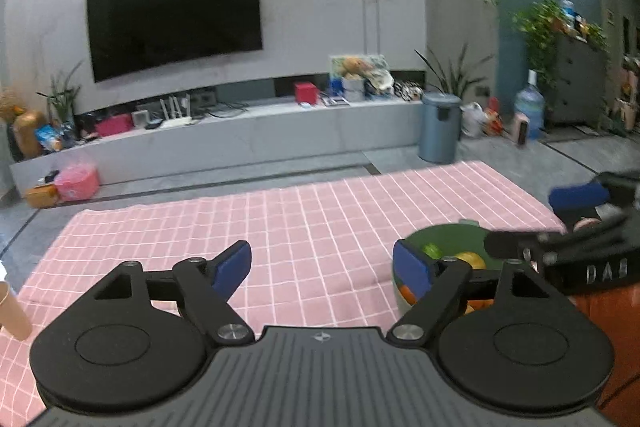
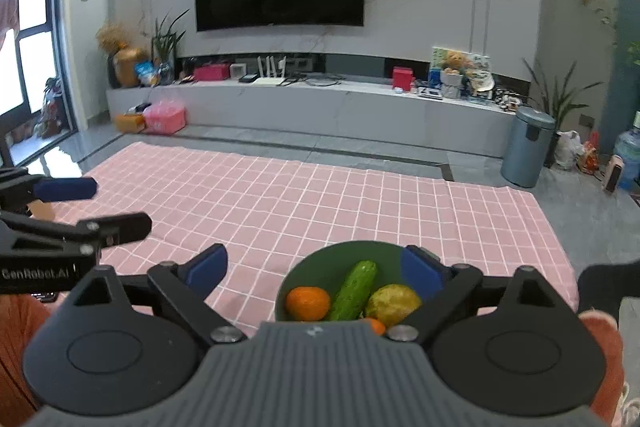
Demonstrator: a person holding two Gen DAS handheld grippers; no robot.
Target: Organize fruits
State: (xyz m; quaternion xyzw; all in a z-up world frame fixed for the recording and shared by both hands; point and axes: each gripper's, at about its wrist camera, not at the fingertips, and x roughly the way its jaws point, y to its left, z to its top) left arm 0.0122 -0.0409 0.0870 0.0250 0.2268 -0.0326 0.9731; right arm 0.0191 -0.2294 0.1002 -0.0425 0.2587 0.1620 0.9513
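A green bowl (image 2: 320,259) sits on the pink checked cloth (image 2: 304,195) near its front edge. It holds an orange (image 2: 308,303), a green cucumber (image 2: 356,291), a yellow lemon (image 2: 394,305) and a second orange piece (image 2: 376,325) half hidden by my gripper body. My right gripper (image 2: 316,273) is open and empty, held just above the bowl's near side. My left gripper (image 1: 322,267) is open and empty, left of the bowl (image 1: 416,239). The left gripper also shows in the right wrist view (image 2: 92,207).
The pink cloth (image 1: 280,227) covers a low table in a living room. Beyond it are a TV wall, a long grey console with clutter, a grey bin (image 2: 526,151) and a water jug (image 1: 529,111). The person's orange-clad legs (image 2: 600,355) are at the near edge.
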